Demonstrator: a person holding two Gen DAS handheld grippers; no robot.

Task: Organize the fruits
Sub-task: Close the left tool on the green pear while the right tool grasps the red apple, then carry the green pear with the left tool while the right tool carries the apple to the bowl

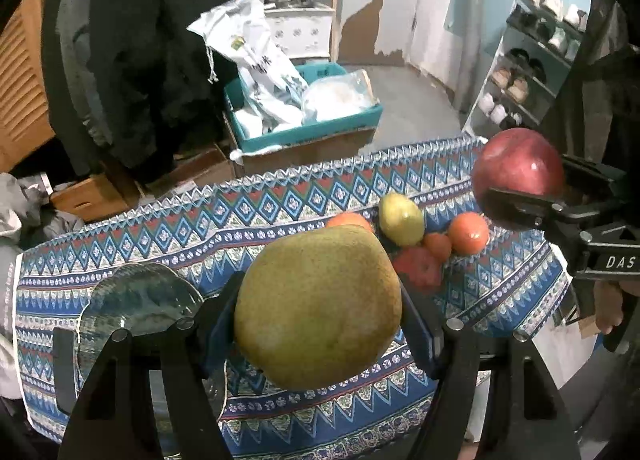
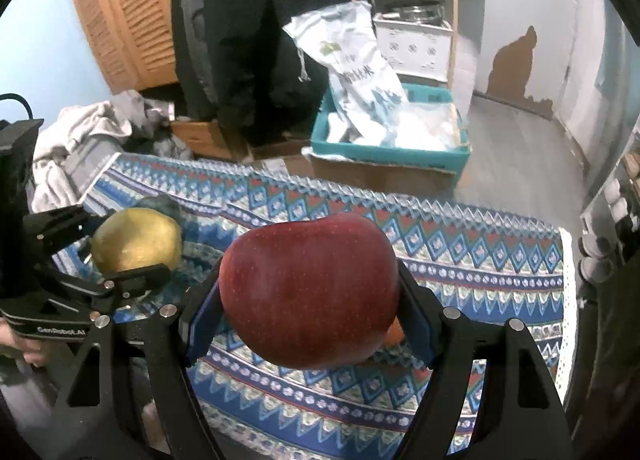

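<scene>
Fruit fills both wrist views, one piece clamped in each of the two handheld grippers above a table covered in a blue, red and white zigzag-patterned cloth (image 1: 248,216).

The left gripper (image 1: 318,314) has its two fingers pressed against the sides of one large pear (image 1: 318,308), yellow-green with brownish speckling, round and broad, held clear of the cloth. The right gripper (image 2: 310,290) has its two fingers clamped on one red apple (image 2: 310,288), deep red with fine pale dots and a glossy highlight, also lifted off the cloth.

Five more fruits lie in a loose cluster on the cloth in the left wrist view: one small yellow-green pear (image 1: 401,218), three orange citrus fruits (image 1: 469,232), and one blurred red fruit (image 1: 418,268) partly behind the held pear. One of the orange fruits is mostly hidden by the pear. One clear glass plate (image 1: 140,298) sits on the cloth at the left, near the left gripper.

Only the left wrist view shows the cluster, the plate's full shape and a shoe rack (image 1: 532,60) at the right. The right wrist view shows just a sliver of orange beneath the apple, the plate only in part behind the held pear, and a heap of grey clothing (image 2: 84,136) beyond the table's far left corner. Both views show one teal box (image 2: 384,148) holding white bags on the floor.
</scene>
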